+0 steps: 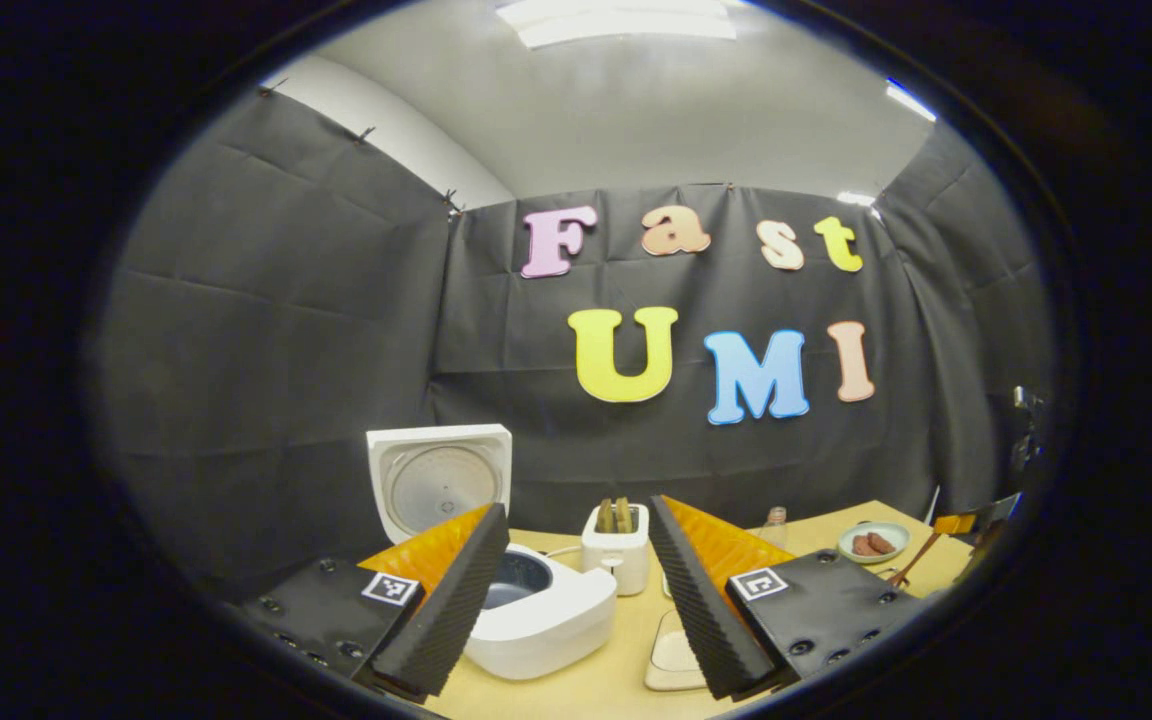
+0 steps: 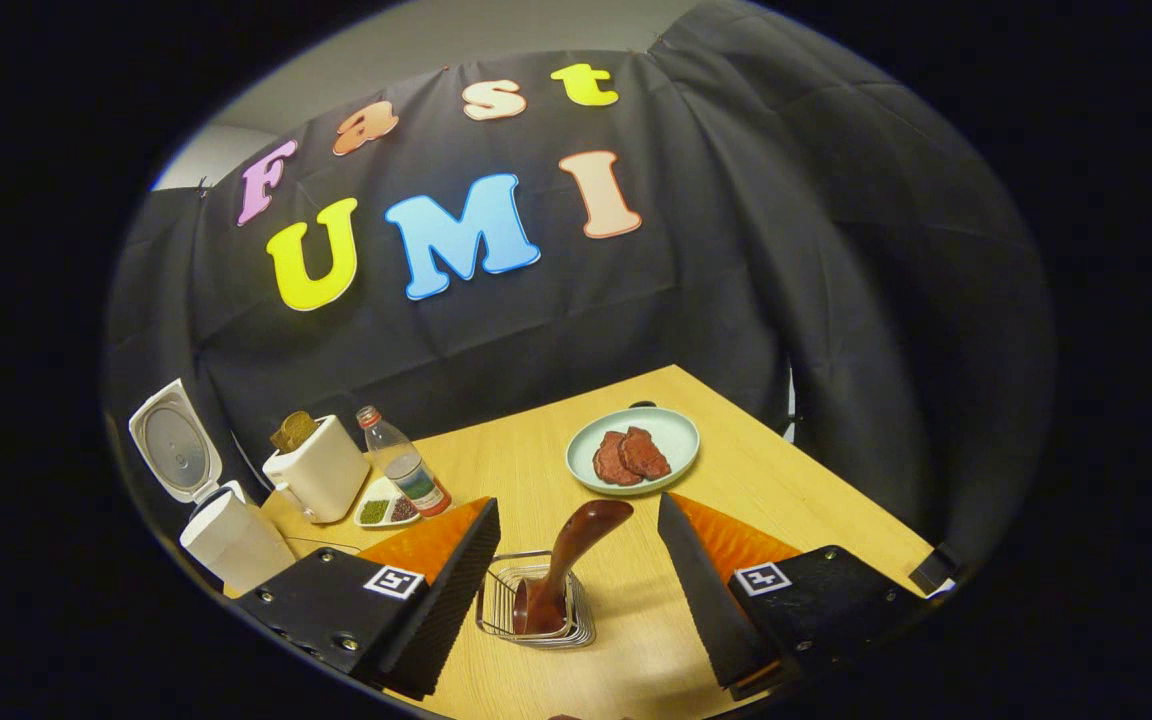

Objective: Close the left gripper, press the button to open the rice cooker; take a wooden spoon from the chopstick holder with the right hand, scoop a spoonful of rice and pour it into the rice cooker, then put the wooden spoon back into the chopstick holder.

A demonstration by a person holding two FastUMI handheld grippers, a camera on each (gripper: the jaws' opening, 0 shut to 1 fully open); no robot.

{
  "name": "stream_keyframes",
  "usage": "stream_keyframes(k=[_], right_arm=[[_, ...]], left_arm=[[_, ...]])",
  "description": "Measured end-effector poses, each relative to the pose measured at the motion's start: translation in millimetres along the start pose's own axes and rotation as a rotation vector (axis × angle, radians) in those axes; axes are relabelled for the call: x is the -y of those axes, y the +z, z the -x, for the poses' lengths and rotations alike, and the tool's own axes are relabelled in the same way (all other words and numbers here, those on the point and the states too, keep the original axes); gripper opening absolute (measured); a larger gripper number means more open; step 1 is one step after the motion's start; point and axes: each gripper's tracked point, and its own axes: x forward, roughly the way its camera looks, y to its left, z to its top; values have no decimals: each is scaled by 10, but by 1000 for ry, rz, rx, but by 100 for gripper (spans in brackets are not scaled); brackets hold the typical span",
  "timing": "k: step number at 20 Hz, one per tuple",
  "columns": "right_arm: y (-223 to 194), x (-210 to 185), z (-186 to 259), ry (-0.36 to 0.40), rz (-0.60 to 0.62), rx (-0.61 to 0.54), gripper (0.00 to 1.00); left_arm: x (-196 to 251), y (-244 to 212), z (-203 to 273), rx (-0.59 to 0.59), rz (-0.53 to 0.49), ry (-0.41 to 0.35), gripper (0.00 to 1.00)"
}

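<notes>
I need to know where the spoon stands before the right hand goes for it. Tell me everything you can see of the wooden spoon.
The wooden spoon is dark reddish-brown and glossy. It stands in the wire chopstick holder on the table, lower end inside the basket, rounded upper end leaning up to the right. It sits between the open fingers of the right gripper, neither of which touches it. Which end is the bowl cannot be told.

White rice cooker (image 1: 536, 610) open; wooden spoon (image 2: 564, 560) leans in wire chopstick holder (image 2: 534, 600).
</notes>
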Motion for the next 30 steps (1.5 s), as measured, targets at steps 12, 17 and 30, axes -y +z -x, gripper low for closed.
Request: stream_keyframes(k=[12, 17, 30], right_arm=[[-554, -60, -462, 48, -193, -206, 52], [-551, -158, -525, 64, -245, -218, 17], [283, -657, 8, 86, -77, -37, 12]], left_arm=[[-55, -89, 274, -51, -33, 49, 99], [-60, -60, 320, -43, -24, 54, 99], [-426, -175, 248, -28, 65, 40, 99]])
